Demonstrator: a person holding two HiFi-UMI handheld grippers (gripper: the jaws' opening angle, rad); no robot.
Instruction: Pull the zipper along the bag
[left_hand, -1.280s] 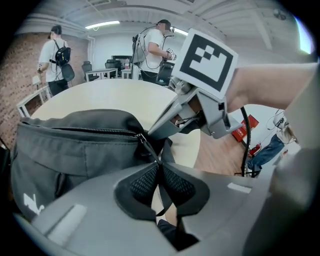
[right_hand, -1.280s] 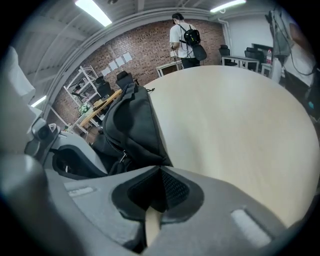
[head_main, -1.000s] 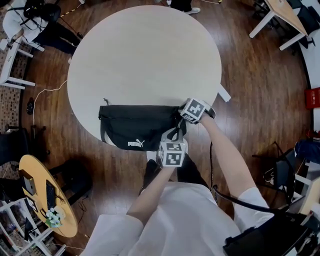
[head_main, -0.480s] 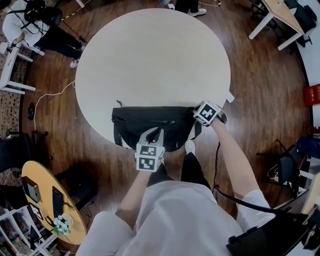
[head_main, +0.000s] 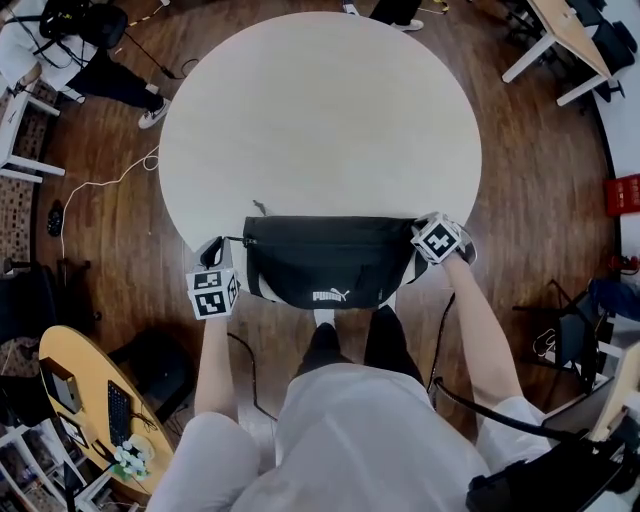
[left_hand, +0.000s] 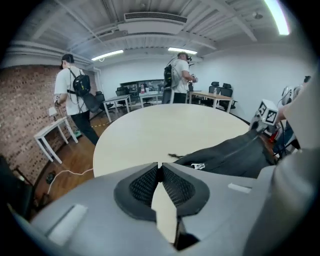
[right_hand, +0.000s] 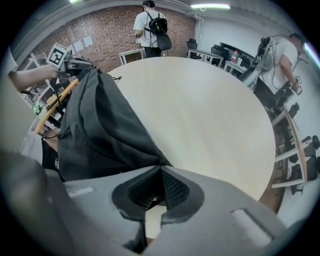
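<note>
A black bag with a white logo lies at the near edge of the round pale table, its lower part hanging over the rim. My left gripper stands just off the bag's left end, shut, with nothing visible between its pads. In the left gripper view the bag lies to the right, with a small pale tag on it, apart from the jaws. My right gripper is shut on the bag's right end. Its fabric runs right into the closed jaws.
The person's legs and feet are under the bag at the table's near edge. A small yellow table stands at the lower left. A white cable lies on the wood floor. Two people with backpacks stand beyond the table among desks.
My left gripper has travelled left from the bag's right end, across its front, to just past its left end. The right gripper has stayed at the right end.
</note>
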